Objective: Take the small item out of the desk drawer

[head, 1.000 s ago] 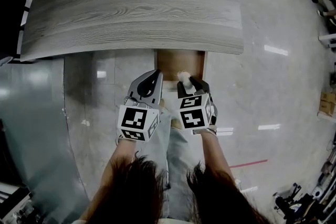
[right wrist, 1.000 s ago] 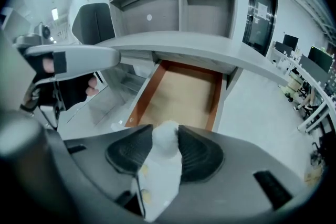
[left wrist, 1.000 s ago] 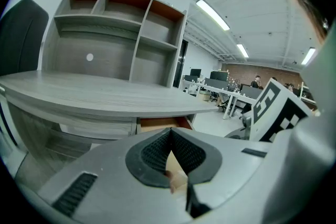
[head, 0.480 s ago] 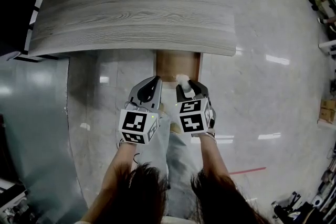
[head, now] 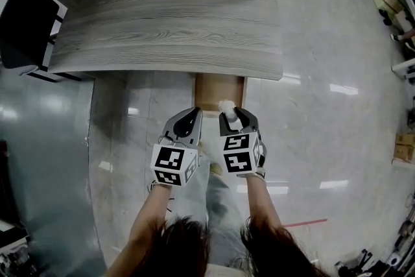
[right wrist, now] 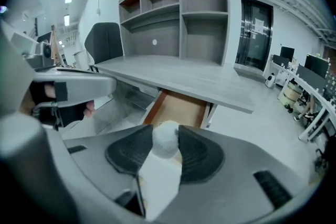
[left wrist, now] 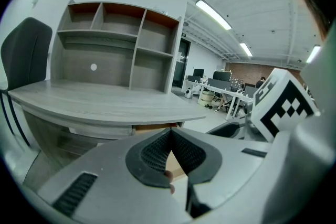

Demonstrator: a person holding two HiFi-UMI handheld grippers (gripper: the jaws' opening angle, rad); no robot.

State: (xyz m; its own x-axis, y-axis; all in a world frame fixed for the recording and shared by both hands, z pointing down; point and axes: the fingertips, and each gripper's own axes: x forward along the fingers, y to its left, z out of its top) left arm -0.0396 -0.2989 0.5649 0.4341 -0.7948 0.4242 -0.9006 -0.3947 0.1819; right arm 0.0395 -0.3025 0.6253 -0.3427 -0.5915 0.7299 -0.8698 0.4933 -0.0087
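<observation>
Between right fingers, indistinct white item

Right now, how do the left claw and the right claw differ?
The left claw is empty, jaws shut tip to tip; the right claw is clamped on a small white ball. The left claw sits off the left front corner of the open drawer; the right claw sits before its right half. Both point toward the desk.
</observation>
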